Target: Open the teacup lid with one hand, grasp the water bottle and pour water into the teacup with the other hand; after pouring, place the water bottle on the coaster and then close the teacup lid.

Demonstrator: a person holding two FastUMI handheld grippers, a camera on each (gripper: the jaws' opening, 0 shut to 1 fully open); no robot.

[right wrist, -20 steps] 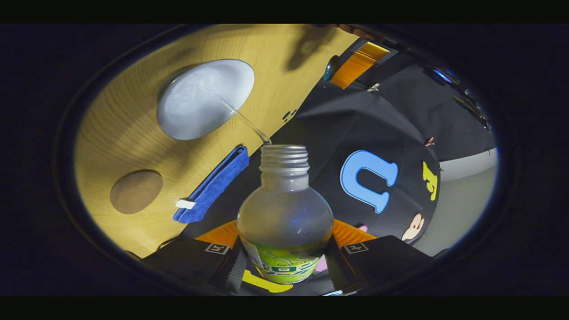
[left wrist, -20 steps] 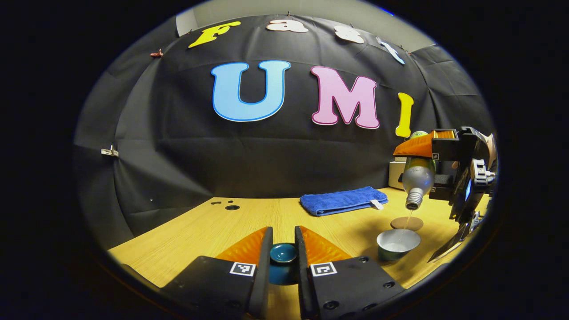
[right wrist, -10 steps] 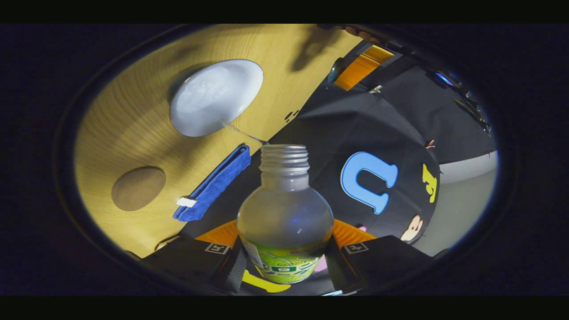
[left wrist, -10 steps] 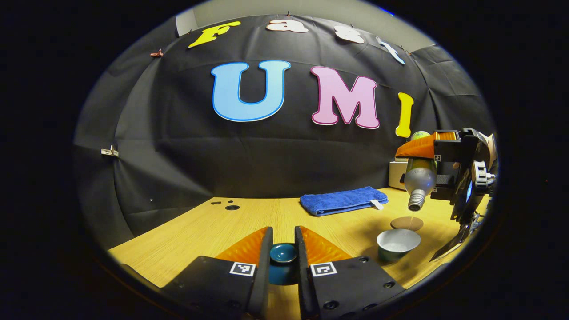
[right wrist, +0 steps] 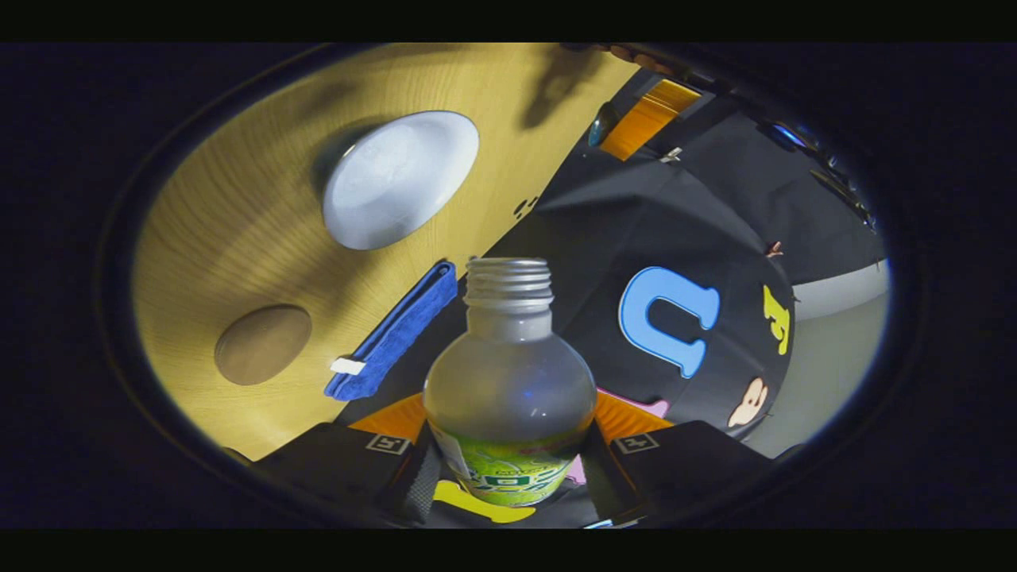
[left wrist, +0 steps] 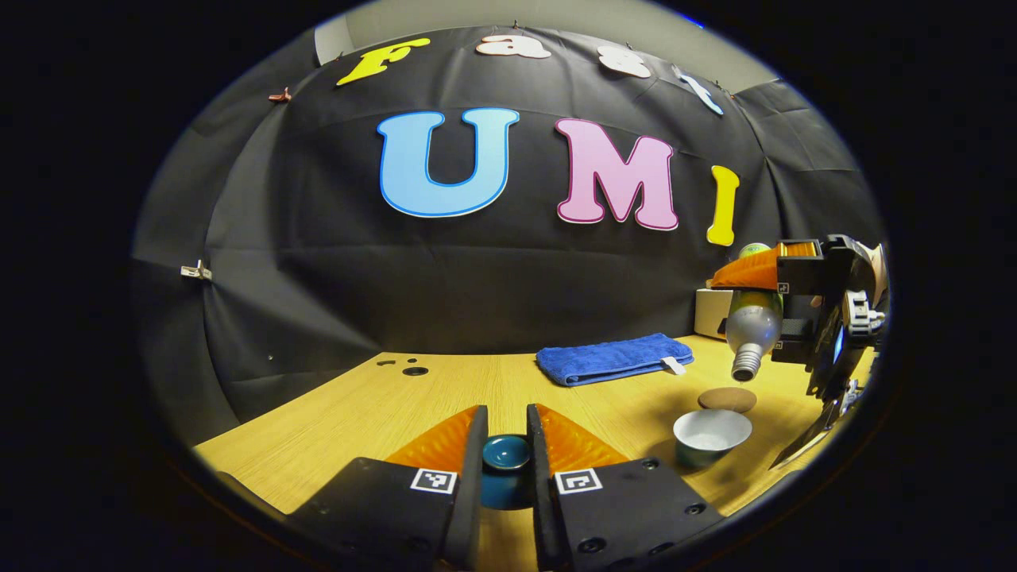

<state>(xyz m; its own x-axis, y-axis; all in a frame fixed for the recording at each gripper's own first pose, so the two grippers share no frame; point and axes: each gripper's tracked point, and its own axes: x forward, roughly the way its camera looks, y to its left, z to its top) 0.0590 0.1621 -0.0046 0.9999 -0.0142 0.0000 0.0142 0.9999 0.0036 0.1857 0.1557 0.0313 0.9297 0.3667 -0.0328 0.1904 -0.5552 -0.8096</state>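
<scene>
- Teacup (left wrist: 712,434): stands uncovered on the table (left wrist: 373,413), white interior exposed; no stream is visible entering it.
- Water bottle (right wrist: 508,397): held mouth-down above the table, uncapped, its neck above and just beyond the teacup in the left gripper view.
- Right gripper (right wrist: 508,469): both fingers clamp the bottle body.
- Coaster (left wrist: 726,399): round, brown, just behind the teacup, unoccupied.
- Lid (left wrist: 506,453): pinched between the fingers of the left gripper (left wrist: 506,461), held low over the table, well apart from the teacup.
- Blue towel (left wrist: 610,357): folded, near the back wall.
- Step in hand: pouring appears finished.
- Next move: rotate the bottle upright, then lower it squarely onto the coaster before releasing.
</scene>
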